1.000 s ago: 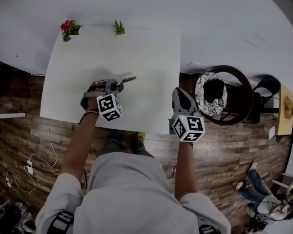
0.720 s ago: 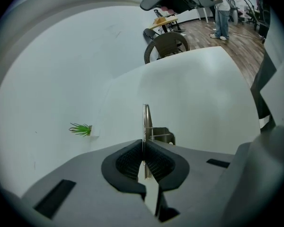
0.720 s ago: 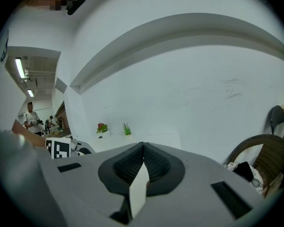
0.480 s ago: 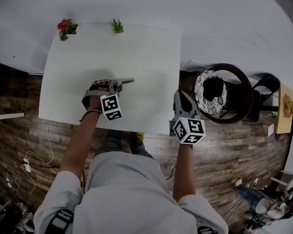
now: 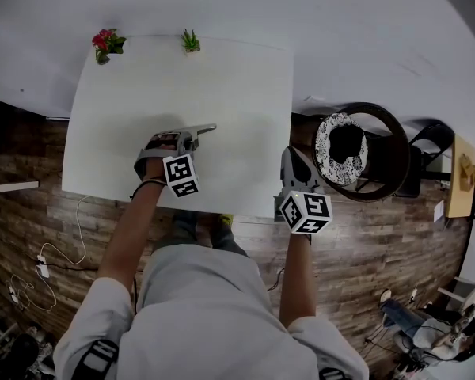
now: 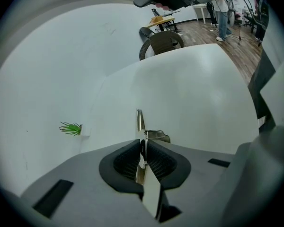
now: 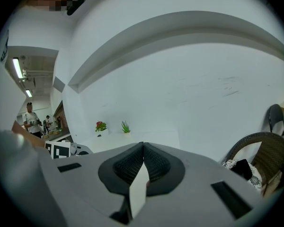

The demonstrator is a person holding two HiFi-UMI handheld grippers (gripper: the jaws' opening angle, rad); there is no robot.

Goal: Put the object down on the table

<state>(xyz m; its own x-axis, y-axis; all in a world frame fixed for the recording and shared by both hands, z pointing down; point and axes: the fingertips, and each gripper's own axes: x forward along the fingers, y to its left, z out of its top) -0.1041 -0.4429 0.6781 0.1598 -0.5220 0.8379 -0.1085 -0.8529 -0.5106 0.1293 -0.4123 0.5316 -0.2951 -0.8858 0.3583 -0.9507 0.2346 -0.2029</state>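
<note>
The left gripper [image 6: 143, 150], jaws just easing open on the thin silver metal tool [image 6: 140, 124] they pinch, could drop it clattering before it rests on the white table [image 5: 222, 85].

Left gripper [image 5: 187, 138]: near bench's front edge, tilted down; fingers just opening, thin metal tool [image 6: 140, 122] between them. Right gripper [image 5: 292, 157]: at bench's front right corner; fingers together, empty.
</note>
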